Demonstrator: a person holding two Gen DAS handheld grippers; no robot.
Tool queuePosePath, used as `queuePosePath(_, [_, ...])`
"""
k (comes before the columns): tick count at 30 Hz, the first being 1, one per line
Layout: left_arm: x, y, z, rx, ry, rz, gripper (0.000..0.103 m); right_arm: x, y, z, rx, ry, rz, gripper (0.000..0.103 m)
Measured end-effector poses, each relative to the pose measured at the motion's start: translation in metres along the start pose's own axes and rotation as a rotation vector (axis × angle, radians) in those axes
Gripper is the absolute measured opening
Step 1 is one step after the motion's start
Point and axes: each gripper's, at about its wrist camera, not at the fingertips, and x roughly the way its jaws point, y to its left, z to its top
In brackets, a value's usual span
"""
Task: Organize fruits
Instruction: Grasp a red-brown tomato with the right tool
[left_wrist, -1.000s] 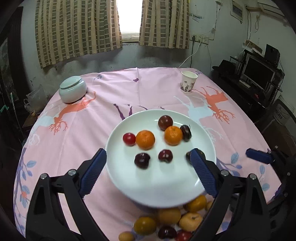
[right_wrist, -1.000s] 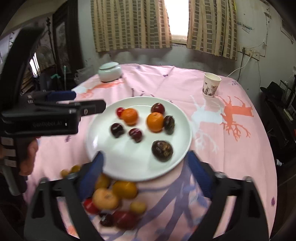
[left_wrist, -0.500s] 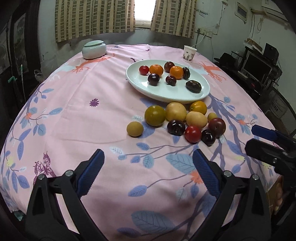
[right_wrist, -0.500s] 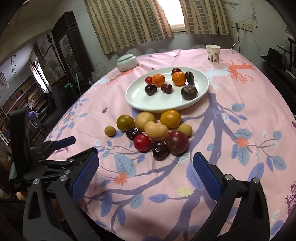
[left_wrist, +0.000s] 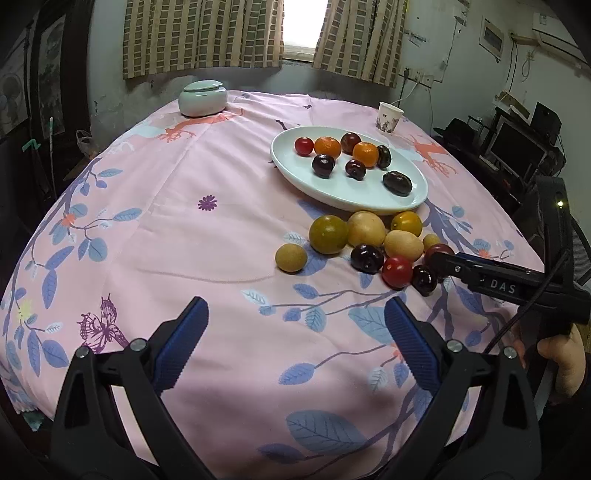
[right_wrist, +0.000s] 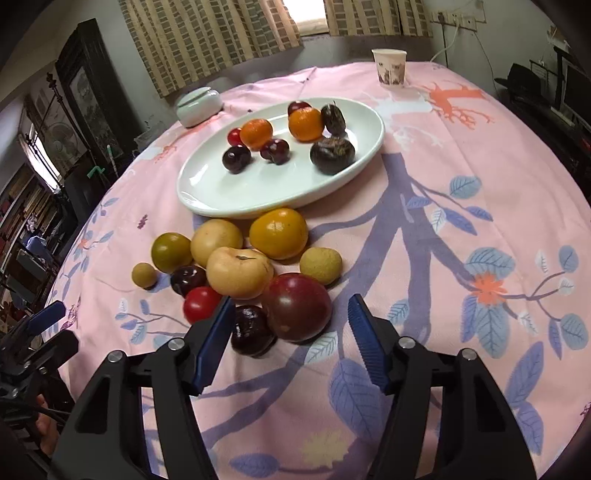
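Observation:
A white oval plate holds several fruits: oranges, dark plums, a red tomato. Several loose fruits lie in front of it on the pink cloth. My right gripper is open, low over the near fruits, with the large dark red plum between its fingers and a small dark cherry beside the left finger. In the left wrist view the right gripper reaches into the pile. My left gripper is open and empty over bare cloth, well short of the pile.
A pale green lidded jar stands at the back left and a paper cup at the back right. Desks with monitors stand beyond the table's right edge. The cloth to the left of the plate is bare.
Both grippers pulled back from over the plate toward the table's near edge. The right gripper then came down and forward around the dark red plum. The left moved left.

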Motion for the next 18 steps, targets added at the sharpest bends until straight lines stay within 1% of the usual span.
queuePosePath(1, [0.000,0.001,0.000,-0.001,-0.001,0.001,0.098,0.002,0.000,0.000,0.005,0.004,0.000,0.059])
queuePosePath(2, [0.000,0.001,0.001,-0.002,0.000,0.001,0.098,0.004,-0.002,0.000,0.014,0.002,0.017,0.056])
queuePosePath(3, [0.000,0.003,0.001,-0.004,0.000,0.003,0.098,0.004,-0.003,0.001,0.021,0.002,0.036,0.051])
queuePosePath(5, [0.001,0.005,0.002,-0.009,0.003,0.003,0.098,0.004,-0.002,0.001,0.013,-0.006,0.035,0.047])
queuePosePath(6, [0.001,0.006,0.002,-0.013,0.005,0.003,0.098,0.004,-0.002,0.002,0.014,-0.008,0.025,0.040])
queuePosePath(9, [0.004,0.010,0.005,-0.022,0.013,0.007,0.098,-0.001,-0.006,0.001,0.045,-0.021,0.068,0.040])
queuePosePath(12, [0.015,0.014,0.010,-0.028,0.030,0.021,0.098,-0.016,-0.002,0.000,0.025,-0.057,0.065,0.040])
queuePosePath(16, [0.041,0.014,0.016,-0.022,0.078,0.021,0.098,-0.039,0.000,-0.005,0.013,-0.085,0.088,0.040])
queuePosePath(18, [0.056,0.012,0.018,-0.002,0.101,0.037,0.098,-0.046,0.001,-0.010,0.006,-0.085,0.095,0.040])
